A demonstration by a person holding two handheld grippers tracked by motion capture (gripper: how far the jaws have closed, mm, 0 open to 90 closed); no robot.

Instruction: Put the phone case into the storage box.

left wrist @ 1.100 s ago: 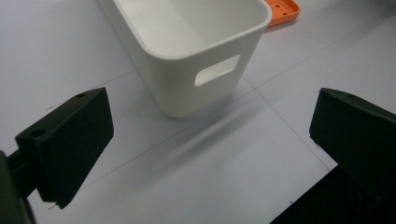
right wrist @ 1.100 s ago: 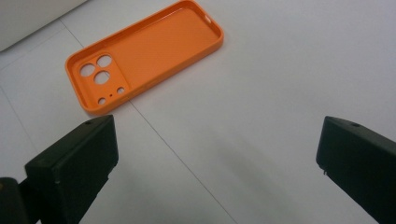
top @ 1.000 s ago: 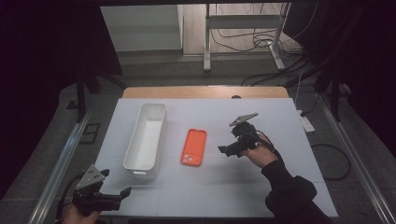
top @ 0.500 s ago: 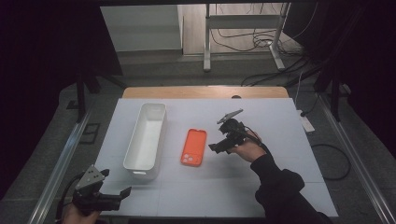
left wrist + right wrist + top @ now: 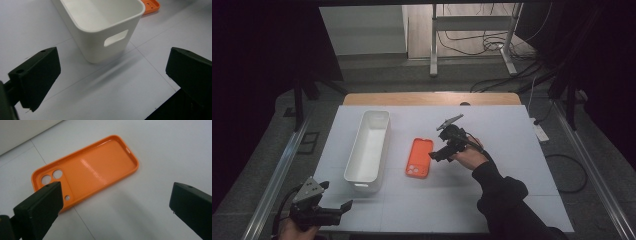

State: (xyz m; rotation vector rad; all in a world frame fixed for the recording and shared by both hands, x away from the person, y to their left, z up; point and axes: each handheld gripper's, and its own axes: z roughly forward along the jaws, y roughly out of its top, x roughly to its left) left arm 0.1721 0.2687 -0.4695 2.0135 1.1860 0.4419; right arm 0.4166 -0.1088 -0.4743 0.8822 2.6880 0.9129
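An orange phone case (image 5: pixel 419 157) lies flat on the white table, hollow side up, its camera holes toward the near end. My right gripper (image 5: pixel 435 155) hovers just right of it, open. In the right gripper view the case (image 5: pixel 87 170) lies ahead and left between the spread jaws, nothing held. A long white bin (image 5: pixel 369 145) stands left of the case, empty as far as I see. My left gripper (image 5: pixel 343 207) rests open at the table's near left corner, facing the bin's handle end (image 5: pixel 113 40).
The white table top (image 5: pixel 512 150) spreads wide to the right and front. A wooden strip (image 5: pixel 432 98) runs along its far edge. Metal rails flank both sides; a stand and cables (image 5: pixel 472 45) lie on the floor beyond.
My right gripper has moved left and slightly forward toward the orange case, now beside its right edge. The left gripper has stayed in place.
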